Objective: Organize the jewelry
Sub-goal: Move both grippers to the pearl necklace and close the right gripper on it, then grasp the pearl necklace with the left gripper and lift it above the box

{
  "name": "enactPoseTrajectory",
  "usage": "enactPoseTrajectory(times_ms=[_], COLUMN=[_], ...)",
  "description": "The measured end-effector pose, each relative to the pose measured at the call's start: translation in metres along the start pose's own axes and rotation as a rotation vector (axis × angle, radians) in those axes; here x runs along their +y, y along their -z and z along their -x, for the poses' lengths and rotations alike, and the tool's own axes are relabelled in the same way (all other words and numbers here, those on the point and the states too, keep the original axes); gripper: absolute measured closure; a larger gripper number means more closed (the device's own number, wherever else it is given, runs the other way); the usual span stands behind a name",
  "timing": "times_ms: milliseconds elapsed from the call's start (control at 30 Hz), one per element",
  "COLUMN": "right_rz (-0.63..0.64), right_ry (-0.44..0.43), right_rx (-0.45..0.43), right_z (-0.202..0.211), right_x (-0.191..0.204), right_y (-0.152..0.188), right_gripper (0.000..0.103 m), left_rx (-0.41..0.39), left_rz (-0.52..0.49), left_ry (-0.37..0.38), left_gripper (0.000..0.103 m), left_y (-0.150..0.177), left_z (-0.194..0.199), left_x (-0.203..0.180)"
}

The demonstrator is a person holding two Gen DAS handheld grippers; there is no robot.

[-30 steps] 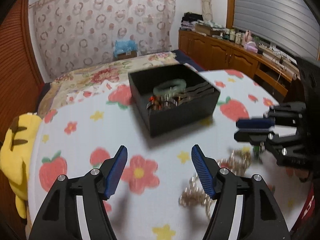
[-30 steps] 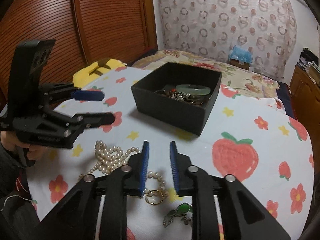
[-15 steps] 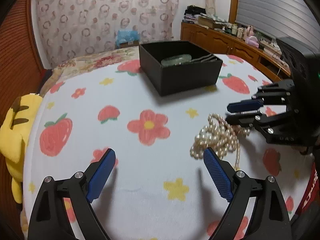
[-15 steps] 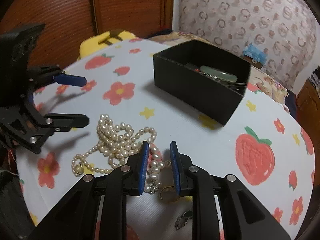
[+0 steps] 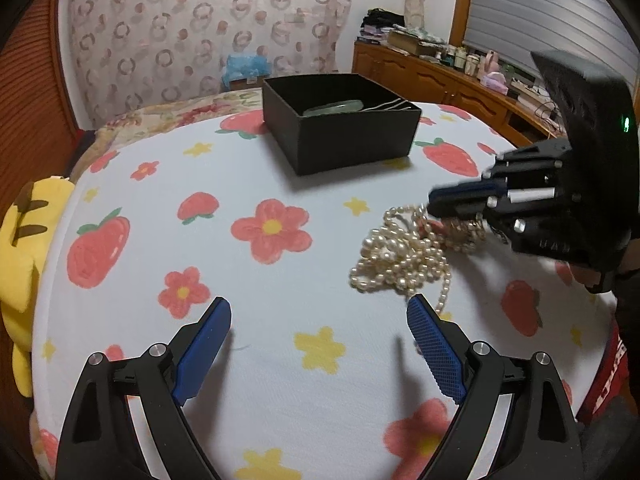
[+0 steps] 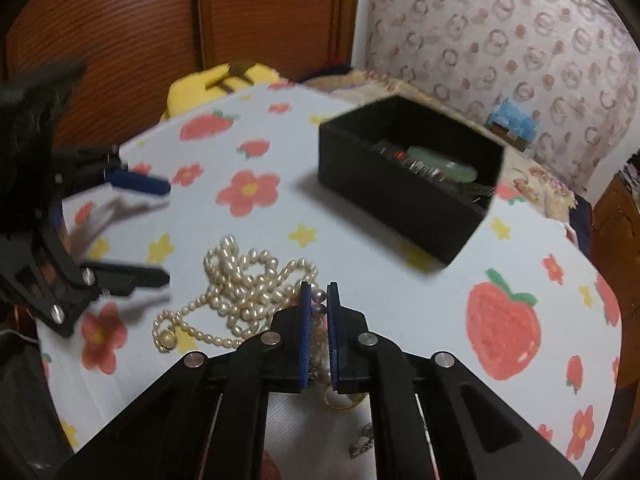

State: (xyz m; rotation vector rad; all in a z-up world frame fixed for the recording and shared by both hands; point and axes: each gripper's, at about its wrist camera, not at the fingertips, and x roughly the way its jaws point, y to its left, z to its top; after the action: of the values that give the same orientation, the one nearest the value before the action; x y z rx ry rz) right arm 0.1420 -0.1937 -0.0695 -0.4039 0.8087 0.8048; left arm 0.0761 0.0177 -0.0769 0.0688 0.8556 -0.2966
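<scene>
Right now the right gripper [image 6: 319, 292] has just been closing; its jaws sit nearly shut w/ a few darker beads [image 6: 318, 298] between the pads, above the pearls [image 6: 244, 280]. Pearls lie heaped on the flowered cloth [image 5: 280, 288] toward its near-right edge, a gold ring [image 6: 340, 402] and small green piece [image 6: 362, 440] beside them under the gripper. Left gripper [image 5: 319, 316] is wide open, nothing between the pads, over bare cloth just left of the pearls. Black box [image 5: 340, 136] stands nr the far edge, well apart, a green bangle [image 5: 332, 107] inside. Yellow plush [image 5: 24, 248] pokes out past the left edge.
</scene>
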Motion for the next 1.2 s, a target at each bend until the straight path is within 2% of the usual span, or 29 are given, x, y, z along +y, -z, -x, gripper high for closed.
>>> enactPoseTrajectory(times_ms=[167, 233, 300, 333, 400, 433, 500, 767, 833, 900, 967, 1200], right_rz=[-0.046, -0.050, -0.064, -0.069, -0.081, -0.086, -0.093, -0.106, -0.106, -0.104, -0.106, -0.112], right_ry=[0.014, 0.025, 0.038, 0.044, 0.058, 0.064, 0.071, 0.071, 0.075, 0.080, 0.085, 0.095], right_rx=[-0.090, -0.106, -0.116, -0.118, -0.116, -0.114, -0.110, -0.115, -0.119, -0.122, -0.131, -0.182], right_z=[0.027, 0.034, 0.038, 0.038, 0.039, 0.038, 0.036, 0.036, 0.037, 0.040, 0.043, 0.062], right_x=[-0.010, -0.013, -0.017, -0.018, -0.022, -0.024, -0.027, -0.029, -0.029, -0.030, -0.030, -0.032], right_y=[-0.009, -0.011, -0.012, -0.011, -0.009, -0.008, -0.006, -0.002, -0.002, -0.002, -0.004, -0.014], right_gripper=[0.094, 0.094, 0.094, 0.094, 0.094, 0.094, 0.094, 0.094, 0.094, 0.094, 0.094, 0.094], left_rx=[-0.019, -0.019, -0.011, -0.005, 0.011, 0.017, 0.031, 0.038, 0.033, 0.031, 0.034, -0.065], left_rz=[-0.012, -0.016, -0.019, -0.022, -0.033, -0.037, -0.045, -0.056, -0.074, -0.093, -0.090, -0.042], left_ry=[0.019, 0.028, 0.042, 0.052, 0.066, 0.071, 0.081, 0.072, 0.051, 0.025, 0.021, 0.021], left_gripper=[0.017, 0.028, 0.044, 0.048, 0.064, 0.067, 0.084, 0.088, 0.088, 0.097, 0.099, 0.099], left_y=[-0.002, -0.004, -0.006, -0.007, -0.007, -0.006, -0.005, -0.008, -0.007, -0.006, -0.006, -0.021], left_z=[0.004, 0.003, 0.000, -0.002, -0.005, -0.007, -0.009, -0.015, -0.015, -0.015, -0.013, 0.020], left_x=[-0.012, -0.017, -0.022, -0.025, -0.031, -0.033, -0.038, -0.049, -0.053, -0.055, -0.054, -0.035])
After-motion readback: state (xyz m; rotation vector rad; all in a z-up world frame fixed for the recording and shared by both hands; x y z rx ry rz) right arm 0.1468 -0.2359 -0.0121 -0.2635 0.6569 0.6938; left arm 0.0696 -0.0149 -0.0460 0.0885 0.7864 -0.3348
